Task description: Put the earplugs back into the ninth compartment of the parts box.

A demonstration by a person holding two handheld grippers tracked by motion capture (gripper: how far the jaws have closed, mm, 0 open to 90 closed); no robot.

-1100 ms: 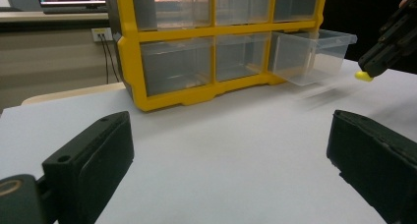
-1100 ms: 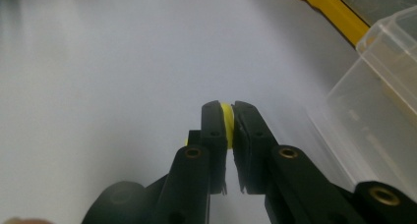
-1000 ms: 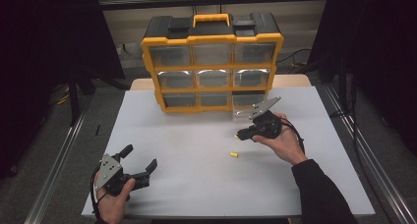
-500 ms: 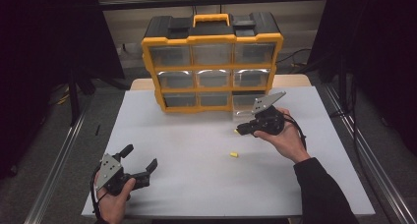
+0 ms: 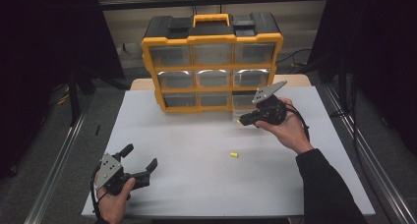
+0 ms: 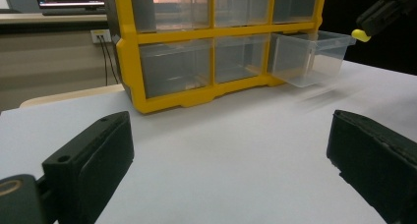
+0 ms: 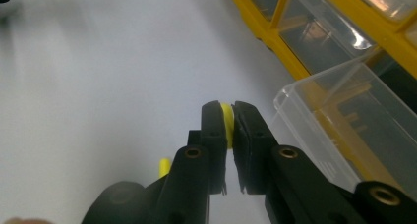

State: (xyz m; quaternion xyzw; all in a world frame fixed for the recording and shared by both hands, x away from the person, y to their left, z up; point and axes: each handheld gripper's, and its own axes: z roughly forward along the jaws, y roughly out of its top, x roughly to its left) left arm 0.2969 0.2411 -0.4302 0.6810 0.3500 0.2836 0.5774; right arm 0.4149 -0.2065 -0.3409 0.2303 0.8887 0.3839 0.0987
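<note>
Yellow plug carried at the open drawer

Right gripper (image 5: 242,121) clenches a plug (image 7: 227,124) beside the drawer (image 6: 309,57); left gripper (image 5: 140,160) released, at 7 o'clock. No readable writing.

Organizer (image 5: 212,68): yellow frame, black top, clear drawers you see through.
Pulled-out drawer (image 7: 344,126): clear plastic.
Plug in your right claw (image 7: 227,120): yellow.
Plug on the tabletop (image 5: 233,155): yellow.
Tabletop (image 5: 196,155): plain pale grey.
Claws: black.
</note>
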